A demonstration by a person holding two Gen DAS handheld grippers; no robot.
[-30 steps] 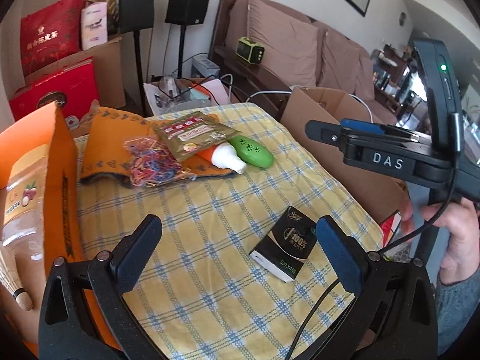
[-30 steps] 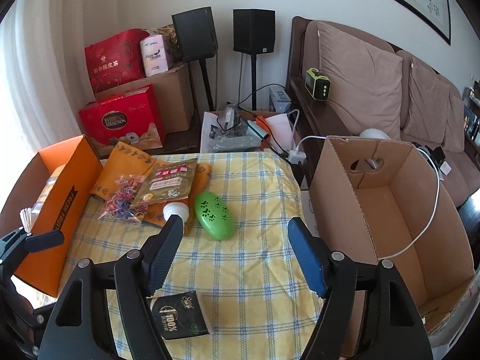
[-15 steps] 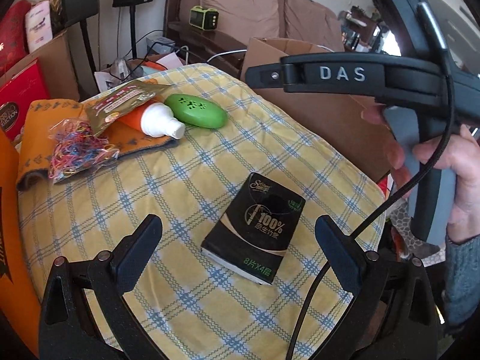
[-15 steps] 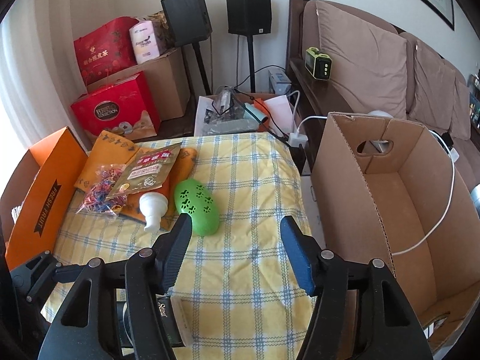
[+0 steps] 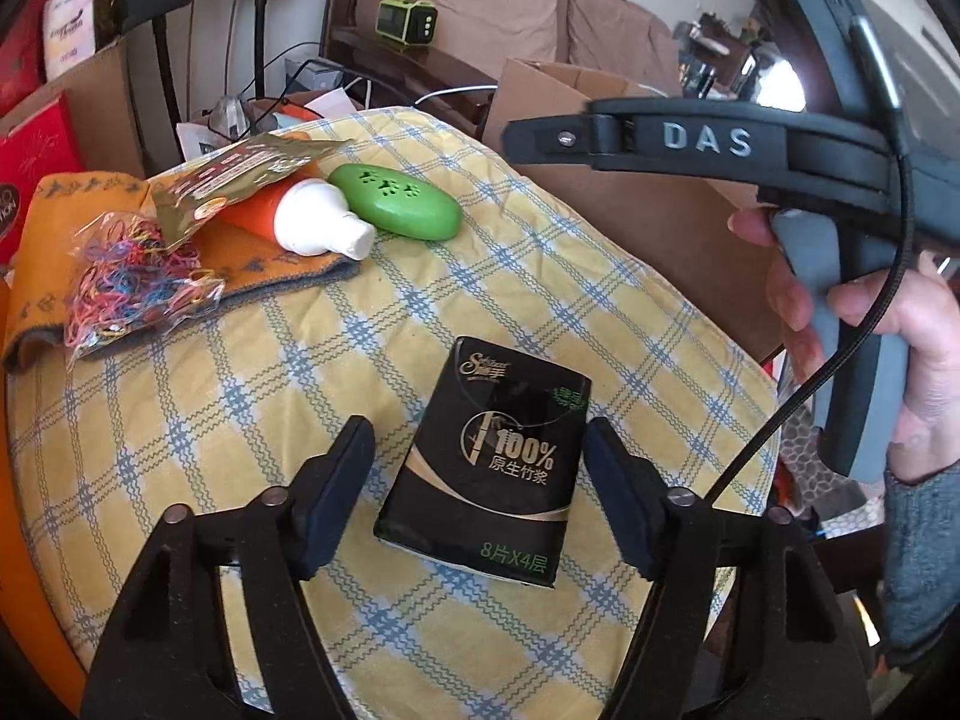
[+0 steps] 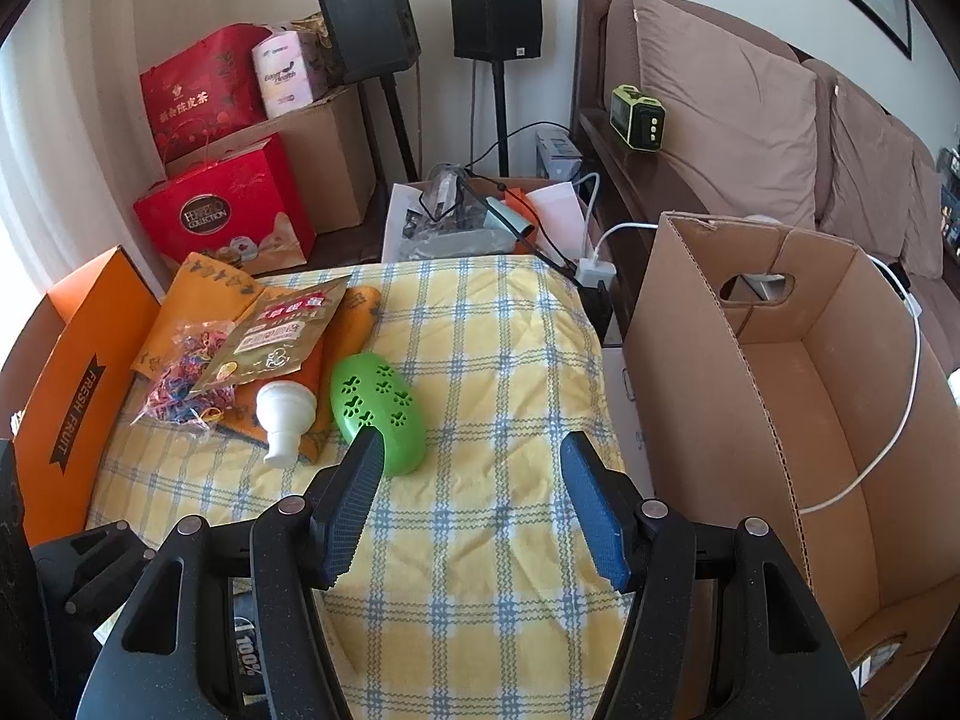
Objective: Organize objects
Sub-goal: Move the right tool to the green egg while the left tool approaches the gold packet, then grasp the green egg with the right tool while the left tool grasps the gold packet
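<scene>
At lower centre of the left wrist view, the left gripper (image 5: 477,468) is closing around a black tissue pack (image 5: 487,463) on the checked cloth (image 5: 240,396), pads not yet touching. Only the right wrist view shows the empty cardboard box (image 6: 798,396) at right; there the right gripper (image 6: 471,504) stands parted, holding nothing.

Tissue pack (image 5: 489,462) on tablecloth (image 5: 240,384), cardboard box (image 6: 798,420) right of table
</scene>
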